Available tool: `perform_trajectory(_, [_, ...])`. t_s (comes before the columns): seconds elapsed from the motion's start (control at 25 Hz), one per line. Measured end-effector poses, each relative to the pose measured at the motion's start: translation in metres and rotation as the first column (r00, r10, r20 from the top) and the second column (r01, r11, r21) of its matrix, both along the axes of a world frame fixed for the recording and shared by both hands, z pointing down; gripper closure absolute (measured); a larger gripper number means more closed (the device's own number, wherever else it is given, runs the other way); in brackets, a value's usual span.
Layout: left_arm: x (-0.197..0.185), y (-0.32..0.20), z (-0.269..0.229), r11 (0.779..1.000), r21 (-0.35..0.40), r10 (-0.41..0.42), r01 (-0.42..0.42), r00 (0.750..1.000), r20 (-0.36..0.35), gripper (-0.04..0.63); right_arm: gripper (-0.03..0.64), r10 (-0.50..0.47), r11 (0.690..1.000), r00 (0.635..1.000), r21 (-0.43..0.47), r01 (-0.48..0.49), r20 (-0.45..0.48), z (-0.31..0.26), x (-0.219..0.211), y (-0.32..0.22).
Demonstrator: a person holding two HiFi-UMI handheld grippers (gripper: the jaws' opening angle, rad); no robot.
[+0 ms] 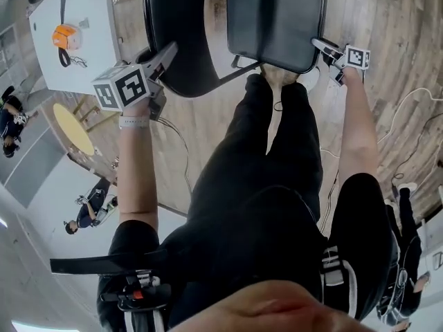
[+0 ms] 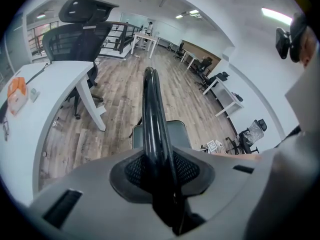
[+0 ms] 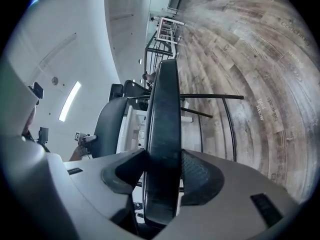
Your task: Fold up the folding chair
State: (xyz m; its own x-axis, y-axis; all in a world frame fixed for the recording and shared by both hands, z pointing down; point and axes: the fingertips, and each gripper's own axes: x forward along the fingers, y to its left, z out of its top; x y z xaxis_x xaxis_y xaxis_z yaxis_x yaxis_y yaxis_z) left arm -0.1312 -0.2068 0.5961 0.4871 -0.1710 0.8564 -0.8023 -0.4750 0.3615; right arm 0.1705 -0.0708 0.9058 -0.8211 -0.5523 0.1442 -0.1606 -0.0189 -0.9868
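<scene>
The left hand-held gripper [image 2: 159,173] is clenched on the glossy black rim of the backrest [image 2: 151,109], with both pads pressed to it. The right hand-held gripper [image 3: 162,179] grasps the thick front edge of the seat [image 3: 163,129], its jaws standing wider and tight against both faces of the pad.

From the head view, the chair [image 1: 277,40] stands on the wooden floor [image 1: 387,61] straight before the person's black-trousered legs [image 1: 277,158]. The left hand-held gripper [image 1: 166,52] is at its near left edge and the right one [image 1: 324,47] at the seat's near right corner. The seat is tipped up.

The chair's far part is cut off at the top edge. Its legs are mostly hidden under the seat, and only thin frame tubes [image 3: 215,97] show in the right gripper view.

A white surface [image 1: 83,5] lies left of the chair, with its near corner just beside the backrest. On it is a small orange thing [image 1: 66,37], too small to make out. Beyond it stands an office chair [image 2: 80,34].
</scene>
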Motion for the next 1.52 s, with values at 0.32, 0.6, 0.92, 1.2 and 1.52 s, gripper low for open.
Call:
perform_trajectory(0.32, [-0.022,-0.01,-0.038,0.998,0.055,-0.015,0.016,1.0,-0.025,0.509,0.439,-0.014,0.997,0.999,0.073,0.011,0.042,-0.083,-0.066,-0.024])
perform_trajectory(0.6, [-0.048,-0.027,-0.06,0.997,0.076,-0.009,0.012,0.999,-0.043,0.511,0.475,-0.086,0.983,0.993,0.168,0.07,0.086,-0.142,-0.136,-0.058])
perform_trajectory(0.92, [-0.083,-0.044,-0.076,0.995,0.093,-0.016,0.02,0.999,-0.048,0.509,0.517,-0.154,0.965,0.987,0.221,0.138,0.055,-0.176,-0.214,-0.092])
perform_trajectory(1.2, [-0.103,-0.053,-0.08,0.994,0.107,-0.022,0.026,0.999,-0.032,0.511,0.551,-0.171,0.963,0.983,0.224,0.151,0.072,-0.196,-0.271,-0.115])
perform_trajectory(1.52, [-0.134,-0.061,-0.085,0.992,0.119,-0.036,0.037,0.999,-0.013,0.509,0.57,-0.227,0.947,0.973,0.245,0.208,0.05,-0.211,-0.339,-0.138])
